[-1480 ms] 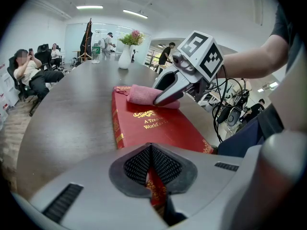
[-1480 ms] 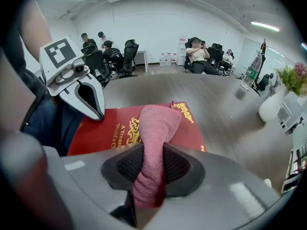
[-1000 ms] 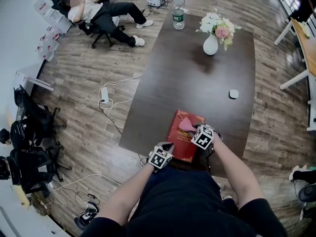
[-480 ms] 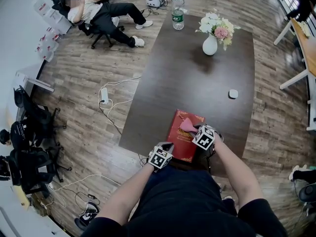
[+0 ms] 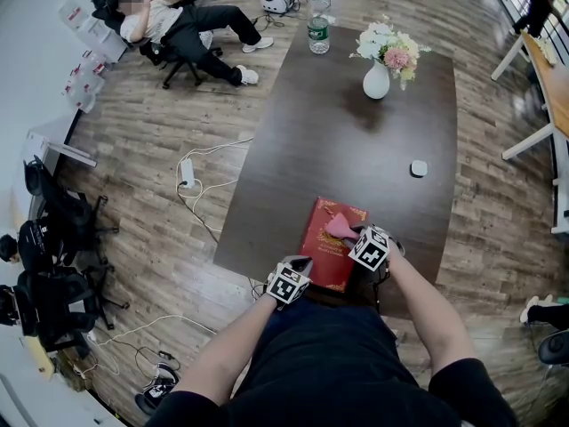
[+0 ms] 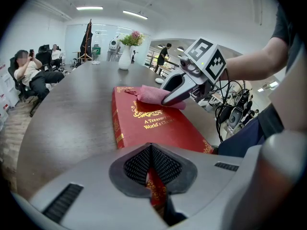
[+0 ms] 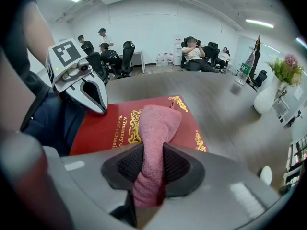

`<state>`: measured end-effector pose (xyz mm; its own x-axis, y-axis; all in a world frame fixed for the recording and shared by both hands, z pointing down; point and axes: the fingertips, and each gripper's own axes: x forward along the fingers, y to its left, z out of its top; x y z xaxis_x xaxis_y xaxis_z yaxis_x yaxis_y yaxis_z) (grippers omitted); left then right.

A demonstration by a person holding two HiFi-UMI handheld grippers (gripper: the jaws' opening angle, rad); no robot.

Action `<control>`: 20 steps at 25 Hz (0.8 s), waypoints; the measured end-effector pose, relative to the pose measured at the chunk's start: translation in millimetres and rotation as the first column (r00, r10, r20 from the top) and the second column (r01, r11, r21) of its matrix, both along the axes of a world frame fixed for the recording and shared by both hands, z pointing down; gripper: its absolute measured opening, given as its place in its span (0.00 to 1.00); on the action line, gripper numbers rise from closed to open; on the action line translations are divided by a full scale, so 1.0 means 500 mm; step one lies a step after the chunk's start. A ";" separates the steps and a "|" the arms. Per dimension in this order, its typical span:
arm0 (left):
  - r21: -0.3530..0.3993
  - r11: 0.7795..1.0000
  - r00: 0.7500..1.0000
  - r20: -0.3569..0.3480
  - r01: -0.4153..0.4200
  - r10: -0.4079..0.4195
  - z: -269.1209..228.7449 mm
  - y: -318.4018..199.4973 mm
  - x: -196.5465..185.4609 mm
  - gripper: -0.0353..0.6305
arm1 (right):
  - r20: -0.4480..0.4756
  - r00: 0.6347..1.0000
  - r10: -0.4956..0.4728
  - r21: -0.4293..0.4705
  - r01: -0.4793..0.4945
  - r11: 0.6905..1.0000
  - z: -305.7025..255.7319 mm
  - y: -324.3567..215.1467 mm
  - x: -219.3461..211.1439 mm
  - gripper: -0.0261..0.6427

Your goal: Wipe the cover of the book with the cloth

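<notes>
A red book (image 5: 327, 249) with gold print lies at the near edge of the dark table (image 5: 356, 140). In the left gripper view the jaws of my left gripper (image 6: 152, 169) stand shut on the near corner of the book (image 6: 144, 123). My right gripper (image 7: 149, 176) is shut on a pink cloth (image 7: 156, 121), whose free end rests on the cover of the book (image 7: 108, 128). In the head view the cloth (image 5: 339, 227) sits on the cover's upper right part, with the right gripper (image 5: 354, 237) just behind it and the left gripper (image 5: 298, 272) at the book's near left corner.
A white vase of flowers (image 5: 378, 76) and a water bottle (image 5: 318, 32) stand at the table's far end. A small white object (image 5: 418, 168) lies right of centre. A person sits in a chair (image 5: 173, 25) at far left; cables and a power strip (image 5: 188, 172) lie on the floor.
The right gripper and the cloth have edged slightly to the right on the cover. The left gripper has stayed on the book's corner.
</notes>
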<state>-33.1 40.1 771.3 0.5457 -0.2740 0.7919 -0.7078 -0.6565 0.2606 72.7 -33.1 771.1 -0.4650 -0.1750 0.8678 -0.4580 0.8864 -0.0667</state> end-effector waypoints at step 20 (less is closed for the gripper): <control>-0.002 1.000 1.000 0.001 -0.005 0.005 -0.001 0.002 0.002 0.04 | 0.000 1.000 0.026 -0.005 -0.026 1.000 -0.004 0.016 0.037 0.21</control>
<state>-32.3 40.8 770.6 0.5464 -0.2697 0.7929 -0.7050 -0.6592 0.2616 91.1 -25.0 769.2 -0.4600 -0.1825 0.8689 -0.4811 0.8738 -0.0712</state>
